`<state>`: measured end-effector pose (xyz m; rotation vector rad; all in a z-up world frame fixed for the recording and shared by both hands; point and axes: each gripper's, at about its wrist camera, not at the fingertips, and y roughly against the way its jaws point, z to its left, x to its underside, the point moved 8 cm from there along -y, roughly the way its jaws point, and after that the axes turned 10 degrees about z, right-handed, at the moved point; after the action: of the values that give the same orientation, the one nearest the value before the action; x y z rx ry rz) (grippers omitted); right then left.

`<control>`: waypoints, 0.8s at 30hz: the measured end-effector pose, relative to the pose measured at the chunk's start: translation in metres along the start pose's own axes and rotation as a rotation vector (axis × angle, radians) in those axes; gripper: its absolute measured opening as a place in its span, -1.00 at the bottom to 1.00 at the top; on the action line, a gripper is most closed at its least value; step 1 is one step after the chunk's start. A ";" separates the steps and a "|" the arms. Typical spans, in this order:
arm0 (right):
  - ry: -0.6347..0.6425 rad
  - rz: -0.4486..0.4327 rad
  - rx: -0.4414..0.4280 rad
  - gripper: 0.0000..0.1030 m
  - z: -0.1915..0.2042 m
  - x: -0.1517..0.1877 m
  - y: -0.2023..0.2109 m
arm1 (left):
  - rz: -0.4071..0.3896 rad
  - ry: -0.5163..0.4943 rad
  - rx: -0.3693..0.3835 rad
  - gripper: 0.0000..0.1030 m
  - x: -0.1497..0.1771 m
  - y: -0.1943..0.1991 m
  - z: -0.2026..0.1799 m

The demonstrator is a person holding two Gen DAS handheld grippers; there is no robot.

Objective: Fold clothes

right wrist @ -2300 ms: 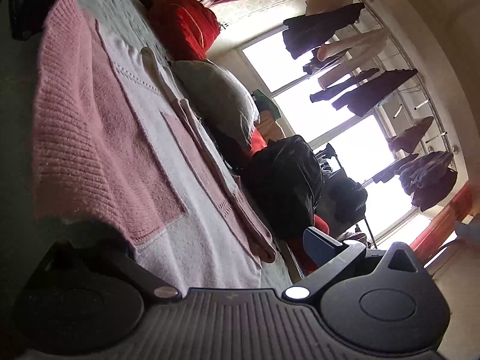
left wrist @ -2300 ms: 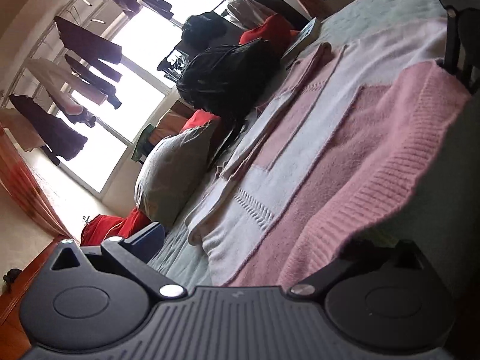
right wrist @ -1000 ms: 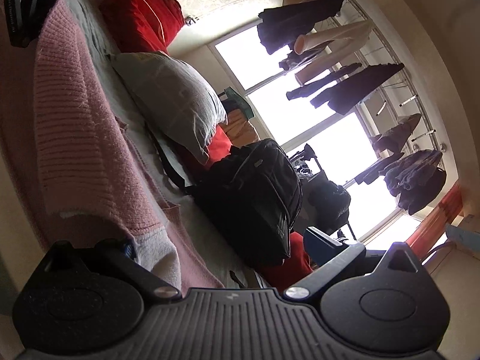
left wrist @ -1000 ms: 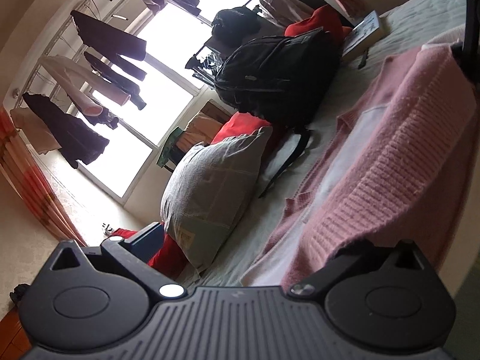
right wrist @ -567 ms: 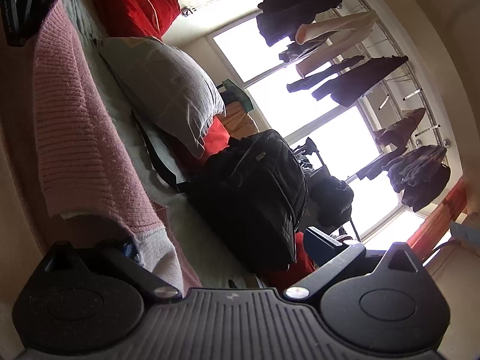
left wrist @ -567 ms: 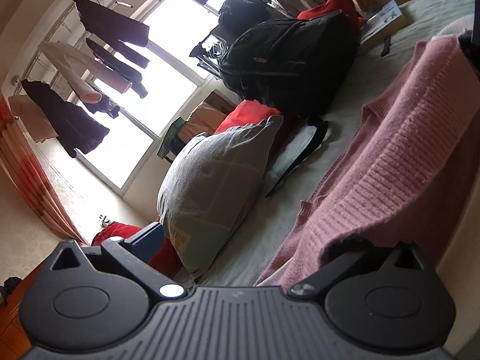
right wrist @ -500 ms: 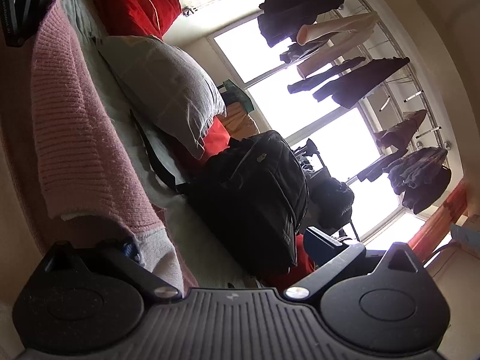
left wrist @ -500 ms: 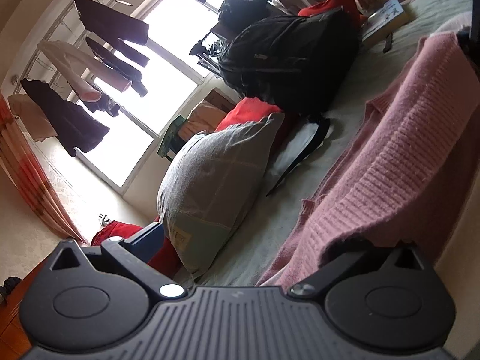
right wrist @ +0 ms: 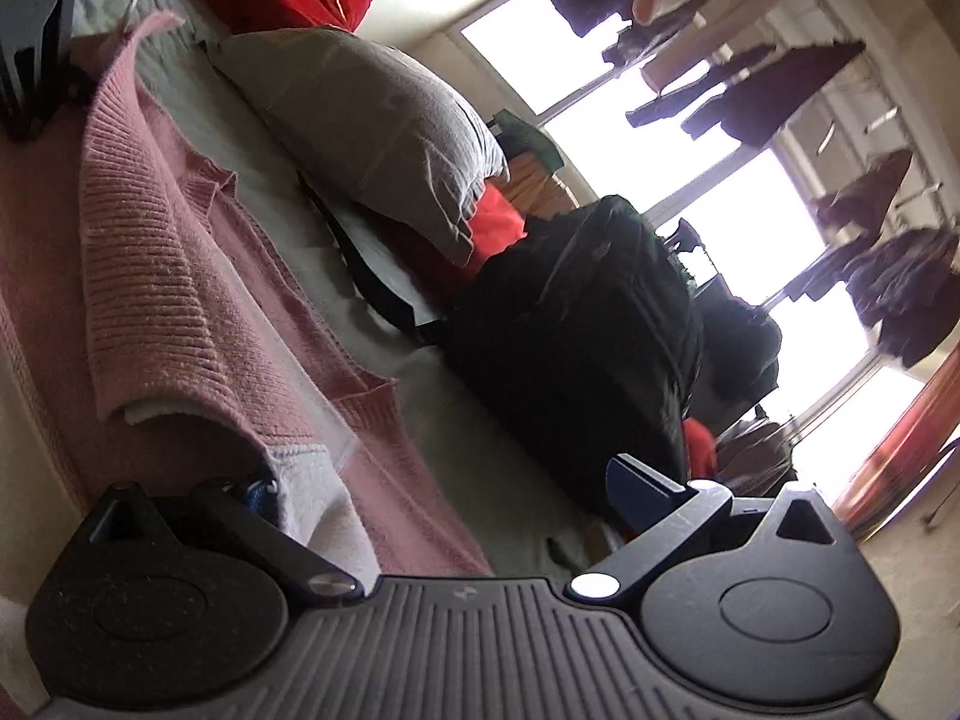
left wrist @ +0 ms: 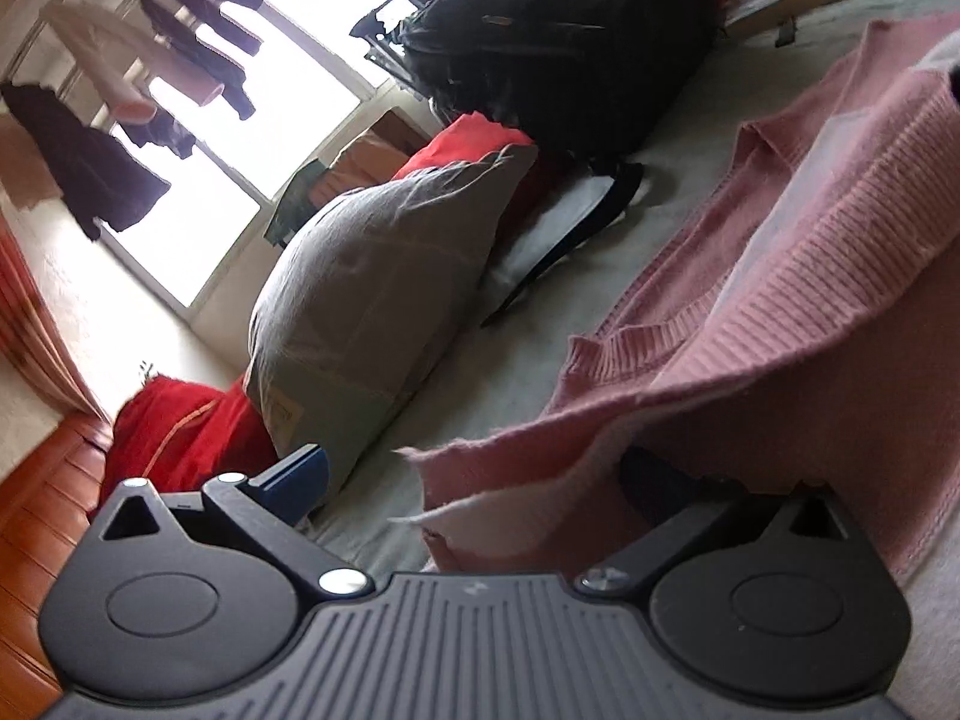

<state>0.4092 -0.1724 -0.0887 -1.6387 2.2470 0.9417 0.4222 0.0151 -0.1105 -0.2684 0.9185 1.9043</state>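
Both claws stand wide open. The left claw (left wrist: 474, 480) and right claw (right wrist: 444, 480) each have one finger tucked under the ribbed hem of the pink sweater (left wrist: 828, 276), which lies folded over itself on the bed (left wrist: 492, 378). Open bedspread separates its far edge from the grey pillow (left wrist: 372, 300) and black backpack (left wrist: 570, 42).

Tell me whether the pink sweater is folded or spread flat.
Partly folded: the pink sweater has its ribbed hem doubled over onto its body.

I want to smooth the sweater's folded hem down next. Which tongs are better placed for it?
Probably neither alone. Both tongs look open, each with the pink sweater draped over one finger. The left tongs have a loose corner flapping near them, so they seem slightly better placed to press first; the right tongs follow.
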 end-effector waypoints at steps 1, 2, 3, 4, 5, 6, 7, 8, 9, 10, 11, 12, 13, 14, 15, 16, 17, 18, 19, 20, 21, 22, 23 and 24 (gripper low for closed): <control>-0.001 -0.001 -0.007 1.00 -0.001 0.000 0.003 | 0.000 0.003 0.003 0.99 0.001 0.003 0.002; -0.002 -0.003 -0.017 1.00 -0.003 0.001 0.007 | -0.005 0.001 0.003 0.99 0.002 0.008 0.005; -0.005 -0.003 -0.033 1.00 -0.004 0.001 0.012 | -0.010 -0.002 0.000 0.99 0.004 0.012 0.008; -0.008 -0.003 -0.049 1.00 -0.005 0.002 0.016 | -0.014 -0.006 -0.001 0.99 0.005 0.016 0.010; -0.013 -0.004 -0.065 1.00 -0.006 0.003 0.021 | -0.017 -0.010 0.000 0.99 0.006 0.020 0.012; -0.019 -0.005 -0.084 1.00 -0.007 0.003 0.026 | -0.019 -0.014 0.003 0.99 0.007 0.023 0.013; -0.024 -0.005 -0.099 1.00 -0.007 0.004 0.029 | -0.020 -0.018 0.006 0.99 0.007 0.026 0.015; -0.030 -0.005 -0.109 1.00 -0.007 0.003 0.031 | -0.020 -0.018 0.007 0.99 0.007 0.027 0.016; -0.035 -0.004 -0.118 1.00 -0.008 0.003 0.032 | -0.017 -0.011 0.008 0.99 0.006 0.024 0.017; -0.038 -0.002 -0.126 1.00 -0.008 0.002 0.031 | -0.013 -0.004 0.008 0.99 0.004 0.021 0.018; -0.041 0.000 -0.135 1.00 -0.008 0.001 0.031 | -0.010 0.002 0.008 0.99 0.002 0.019 0.019; -0.043 0.005 -0.141 1.00 -0.008 0.000 0.028 | -0.006 0.009 0.008 0.99 0.001 0.016 0.020; -0.048 0.013 -0.147 1.00 -0.008 -0.001 0.024 | -0.003 0.016 0.008 0.99 -0.001 0.013 0.021; -0.057 0.021 -0.155 1.00 -0.009 -0.002 0.019 | 0.000 0.023 0.009 0.99 -0.002 0.011 0.022; -0.073 0.030 -0.170 1.00 -0.010 -0.003 0.013 | 0.004 0.030 0.009 0.99 -0.004 0.008 0.024; -0.102 0.042 -0.199 1.00 -0.013 -0.003 0.006 | 0.007 0.036 0.009 0.99 -0.005 0.006 0.025; -0.136 0.056 -0.236 1.00 -0.016 -0.003 -0.001 | 0.010 0.043 0.009 0.99 -0.007 0.003 0.026; -0.170 0.070 -0.273 1.00 -0.020 -0.004 -0.008 | 0.014 0.053 0.006 0.99 -0.009 -0.001 0.027; -0.204 0.084 -0.310 1.00 -0.023 -0.004 -0.015 | 0.017 0.067 -0.004 0.99 -0.012 -0.006 0.030; -0.242 0.101 -0.353 1.00 -0.026 -0.004 -0.022 | 0.023 0.080 -0.013 0.99 -0.015 -0.012 0.032; -0.283 0.119 -0.402 1.00 -0.030 -0.003 -0.030 | 0.032 0.092 -0.019 0.99 -0.018 -0.018 0.034; -0.321 0.134 -0.442 1.00 -0.033 -0.001 -0.036 | 0.041 0.103 -0.020 0.99 -0.020 -0.024 0.035; -0.356 0.144 -0.473 1.00 -0.037 0.000 -0.040 | 0.051 0.113 -0.013 0.99 -0.022 -0.029 0.035; -0.388 0.147 -0.502 1.00 -0.041 0.002 -0.042 | 0.058 0.123 -0.004 0.99 -0.024 -0.032 0.034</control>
<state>0.4549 -0.2059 -0.0737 -1.3002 1.9814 1.8013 0.4678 0.0309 -0.0897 -0.3684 1.0145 1.9604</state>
